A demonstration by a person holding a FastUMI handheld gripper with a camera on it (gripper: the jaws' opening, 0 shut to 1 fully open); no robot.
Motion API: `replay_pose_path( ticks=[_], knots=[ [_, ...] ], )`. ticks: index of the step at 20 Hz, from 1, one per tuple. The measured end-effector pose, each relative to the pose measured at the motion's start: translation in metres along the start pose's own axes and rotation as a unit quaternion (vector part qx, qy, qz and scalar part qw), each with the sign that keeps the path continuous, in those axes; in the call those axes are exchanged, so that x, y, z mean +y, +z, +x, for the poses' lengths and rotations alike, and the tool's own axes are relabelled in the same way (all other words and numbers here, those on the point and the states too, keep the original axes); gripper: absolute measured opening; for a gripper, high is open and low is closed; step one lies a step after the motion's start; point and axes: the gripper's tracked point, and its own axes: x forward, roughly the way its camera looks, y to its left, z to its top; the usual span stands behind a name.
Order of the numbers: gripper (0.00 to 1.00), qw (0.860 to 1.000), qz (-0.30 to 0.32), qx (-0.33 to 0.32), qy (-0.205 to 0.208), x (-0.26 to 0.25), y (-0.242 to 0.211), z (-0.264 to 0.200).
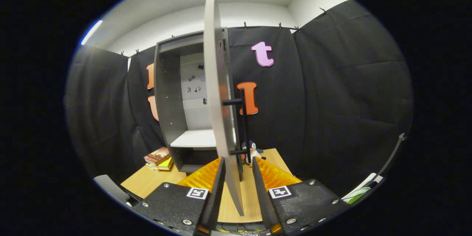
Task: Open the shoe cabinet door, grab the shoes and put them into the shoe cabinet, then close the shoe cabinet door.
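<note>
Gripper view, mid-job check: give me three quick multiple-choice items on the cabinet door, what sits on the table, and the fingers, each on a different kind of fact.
1. Where is the cabinet door's free edge?
A. between the fingers
B. flat against the cabinet
C. beyond the penguin toy

2. How many shelf boards show inside the shoe cabinet?
A. none
B. one
C. three

3. What state is the gripper in?
A. shut on the handle
B. shut on a book
C. open, astride the door's edge

Key: 1 A, the edge-on door runs down between the fingers. 2 B, a single pale shelf crosses the inside. 3 C, a gap shows between the door and the right finger.
</note>
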Motion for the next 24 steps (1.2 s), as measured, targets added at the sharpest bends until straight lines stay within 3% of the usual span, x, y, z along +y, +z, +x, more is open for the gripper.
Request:
replay_pose_path(
  ticks=[4,10,16,24],
  knots=[
    [0.74,0.999,0.003,0.029,-0.013,0.046,-0.020,-0.003],
    [0.86,0.997,-0.005,0.078,-0.017,0.140,-0.070,0.020],
    [0.88,0.989,0.004,0.148,0.012,0.206,-0.137,0.065],
    [0.86,0.969,0.001,0.247,0.028,0.237,-0.249,0.125]
  ],
)
